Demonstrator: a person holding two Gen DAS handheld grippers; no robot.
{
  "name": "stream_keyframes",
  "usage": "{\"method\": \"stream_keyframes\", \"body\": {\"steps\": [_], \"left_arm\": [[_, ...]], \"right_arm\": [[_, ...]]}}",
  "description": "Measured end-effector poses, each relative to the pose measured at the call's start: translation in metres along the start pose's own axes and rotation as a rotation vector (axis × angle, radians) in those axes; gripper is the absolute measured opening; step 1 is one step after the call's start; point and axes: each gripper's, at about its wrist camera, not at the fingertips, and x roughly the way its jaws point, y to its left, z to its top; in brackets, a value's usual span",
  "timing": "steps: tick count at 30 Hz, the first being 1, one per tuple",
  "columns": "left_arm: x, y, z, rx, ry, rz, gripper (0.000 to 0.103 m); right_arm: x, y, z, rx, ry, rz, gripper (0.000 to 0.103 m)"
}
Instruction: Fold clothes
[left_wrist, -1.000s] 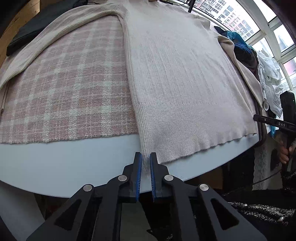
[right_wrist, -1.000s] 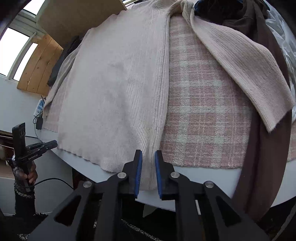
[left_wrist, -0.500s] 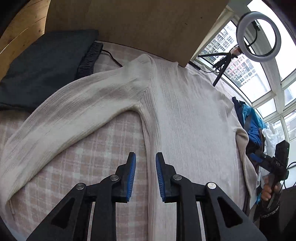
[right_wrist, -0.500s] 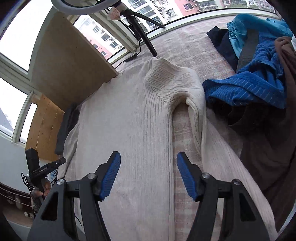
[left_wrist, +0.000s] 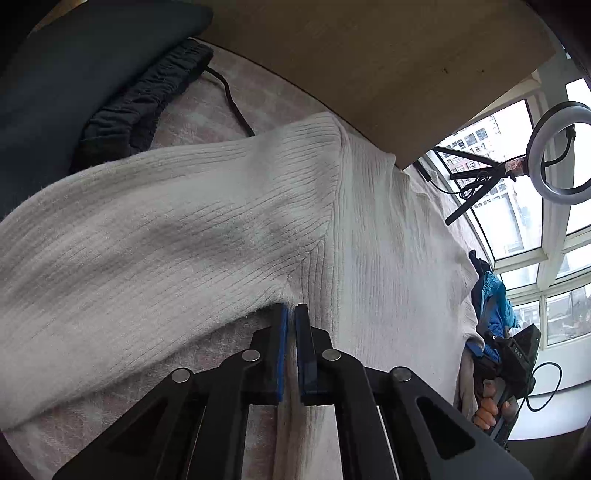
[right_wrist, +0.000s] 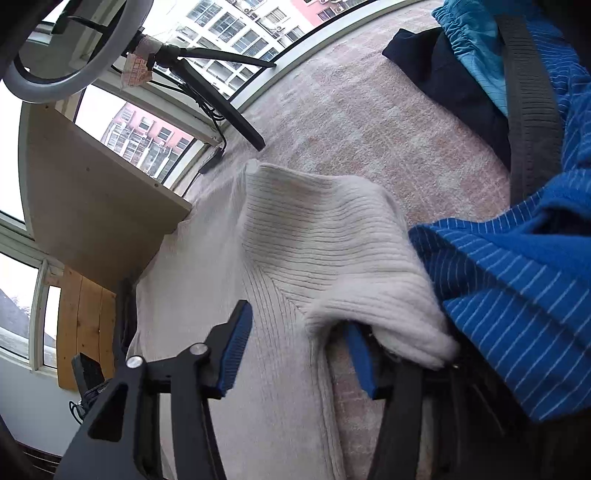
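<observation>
A cream ribbed sweater (left_wrist: 369, 240) lies flat on a pink plaid cloth (right_wrist: 369, 110). My left gripper (left_wrist: 290, 314) is shut on the sweater at the underarm seam, where the left sleeve (left_wrist: 147, 240) branches off to the left. At the other underarm my right gripper (right_wrist: 299, 350) is open. Its left pad (right_wrist: 236, 347) rests over the sweater body (right_wrist: 280, 387), and its right pad (right_wrist: 360, 354) is tucked under the bunched right sleeve (right_wrist: 351, 258).
A blue striped garment (right_wrist: 517, 295) presses against the right sleeve, with dark and teal clothes behind it. A dark garment (left_wrist: 74, 74) and a black cable (left_wrist: 232, 103) lie beyond the left sleeve. A wooden board (left_wrist: 369, 55) and a ring light (left_wrist: 561, 151) stand at the back.
Both grippers have travelled from the hem up along the sweater's sides to the underarms. The left one opened slightly on the way and has shut; the right one has opened wide.
</observation>
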Motion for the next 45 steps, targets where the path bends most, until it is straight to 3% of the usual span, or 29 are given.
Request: {"method": "stream_keyframes", "body": {"steps": [1,4,6,8,11,14,18,20,25,32,33,34,36,38,41,43,45], "left_arm": [[-0.003,-0.002,0.000,0.018,-0.009,0.013,0.002],[-0.021,-0.003,0.003,0.101,-0.109,0.189,0.000],[-0.018,0.015,0.007,0.061,-0.048,0.170,0.000],[-0.028,0.027,0.002,0.036,-0.019,0.099,0.000],[-0.075,0.035,-0.019,0.100,-0.079,0.153,0.001],[-0.130,0.055,-0.045,0.141,-0.127,0.256,0.016],[-0.200,0.089,-0.077,0.176,-0.204,0.446,0.042],[-0.224,0.113,-0.087,0.155,-0.225,0.461,0.044],[-0.223,0.158,-0.085,0.112,-0.191,0.478,0.045],[-0.175,0.175,-0.079,0.163,-0.086,0.446,0.044],[-0.168,0.173,-0.080,0.179,-0.069,0.444,0.039],[-0.162,0.170,-0.084,0.187,-0.038,0.399,0.027],[-0.150,0.164,-0.093,0.203,0.024,0.308,0.021],[-0.152,0.145,-0.112,0.282,0.042,0.247,0.022],[-0.177,0.137,-0.130,0.284,-0.023,0.199,0.039],[-0.187,0.145,-0.133,0.248,-0.079,0.248,0.042],[-0.179,0.154,-0.128,0.251,-0.076,0.317,0.042]], "right_arm": [[0.000,0.001,0.001,-0.021,0.003,-0.043,0.007],[-0.005,-0.002,0.003,-0.066,-0.018,-0.212,0.007],[-0.001,-0.008,0.005,-0.049,0.021,-0.198,0.008],[-0.006,-0.006,0.006,-0.041,0.054,-0.156,0.010],[-0.025,0.006,-0.001,-0.061,0.094,-0.136,0.017],[-0.057,0.031,-0.019,-0.127,0.102,-0.092,0.023],[-0.095,0.081,-0.047,-0.245,0.116,-0.031,0.043],[-0.107,0.115,-0.062,-0.327,0.126,-0.006,0.054],[-0.105,0.198,-0.107,-0.504,0.176,0.054,0.056],[-0.040,0.283,-0.143,-0.586,0.275,0.042,0.056],[-0.031,0.293,-0.148,-0.593,0.284,0.039,0.056],[-0.024,0.303,-0.153,-0.613,0.286,0.033,0.056],[-0.009,0.324,-0.162,-0.654,0.289,0.022,0.056],[0.004,0.340,-0.170,-0.685,0.300,0.021,0.056],[0.021,0.352,-0.181,-0.708,0.328,0.026,0.056],[0.034,0.359,-0.186,-0.719,0.340,0.020,0.056],[0.050,0.366,-0.189,-0.718,0.355,0.014,0.056]]}}
